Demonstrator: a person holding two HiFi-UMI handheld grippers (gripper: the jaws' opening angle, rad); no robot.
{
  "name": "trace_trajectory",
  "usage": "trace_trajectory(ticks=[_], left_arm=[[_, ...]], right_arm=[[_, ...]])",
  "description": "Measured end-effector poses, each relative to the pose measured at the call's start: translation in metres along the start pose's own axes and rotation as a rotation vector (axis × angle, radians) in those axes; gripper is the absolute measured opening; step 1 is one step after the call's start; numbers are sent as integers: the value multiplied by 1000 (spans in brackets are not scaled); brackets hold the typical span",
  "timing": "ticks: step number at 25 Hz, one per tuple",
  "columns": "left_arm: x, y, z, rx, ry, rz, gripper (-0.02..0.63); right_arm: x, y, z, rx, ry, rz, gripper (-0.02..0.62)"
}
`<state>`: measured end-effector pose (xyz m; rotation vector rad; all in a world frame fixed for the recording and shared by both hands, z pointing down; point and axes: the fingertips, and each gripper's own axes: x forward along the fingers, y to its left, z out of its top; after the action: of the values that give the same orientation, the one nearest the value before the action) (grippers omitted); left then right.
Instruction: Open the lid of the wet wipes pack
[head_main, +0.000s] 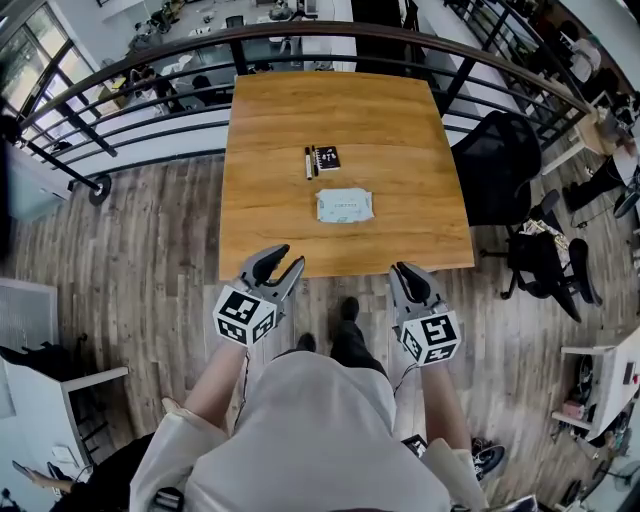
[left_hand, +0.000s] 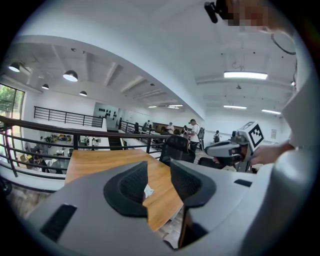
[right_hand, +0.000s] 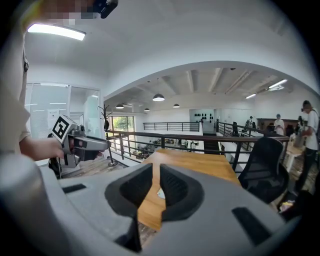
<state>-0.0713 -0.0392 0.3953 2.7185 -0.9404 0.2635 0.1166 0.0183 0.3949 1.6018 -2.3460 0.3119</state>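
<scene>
Two grippers are seen low in the head view, held just short of the near edge of a wooden table (head_main: 270, 130). The left gripper (head_main: 283, 262) sits lower left of centre with its jaws spread apart and nothing between them. The right gripper (head_main: 408, 272) sits lower right of centre, its jaws drawn much closer together and likewise empty. The wet wipes pack (head_main: 345, 205) lies flat near the middle of the table, well apart from both grippers, with its lid down. Just above it in the frame a pen (head_main: 308, 162) and a small dark booklet (head_main: 327, 158) are laid side by side. A black office chair (head_main: 500, 165) stands at the table's right side.

In the left gripper view, the left gripper (left_hand: 159, 165) fills the lower frame, jaws clearly parted, with only the table (left_hand: 100, 160) visible through the gap. A white sliver of the wet wipes pack (left_hand: 148, 191) is seen low in that gap, beyond the jaws and not touched by them. The right gripper (left_hand: 211, 148) appears at centre right, and the office chair (left_hand: 177, 147) behind the table.

In the right gripper view, the right gripper (right_hand: 156, 167) is shown with a narrow gap between its jaws, nothing held. The table (right_hand: 200, 162) runs away above it, and a small pale piece of the wet wipes pack (right_hand: 160, 193) shows in the gap. The left gripper (right_hand: 106, 144) is seen at centre left, and the office chair (right_hand: 262, 165) at right.
</scene>
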Motion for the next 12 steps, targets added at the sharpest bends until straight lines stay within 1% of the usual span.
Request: trace_trajectory(ticks=[8, 12], left_arm=[[52, 16, 8, -27, 13, 69, 139], [80, 23, 6, -42, 23, 100, 140]], right_arm=[[51, -46, 1, -13, 39, 100, 32], [73, -71, -1, -26, 59, 147, 32]])
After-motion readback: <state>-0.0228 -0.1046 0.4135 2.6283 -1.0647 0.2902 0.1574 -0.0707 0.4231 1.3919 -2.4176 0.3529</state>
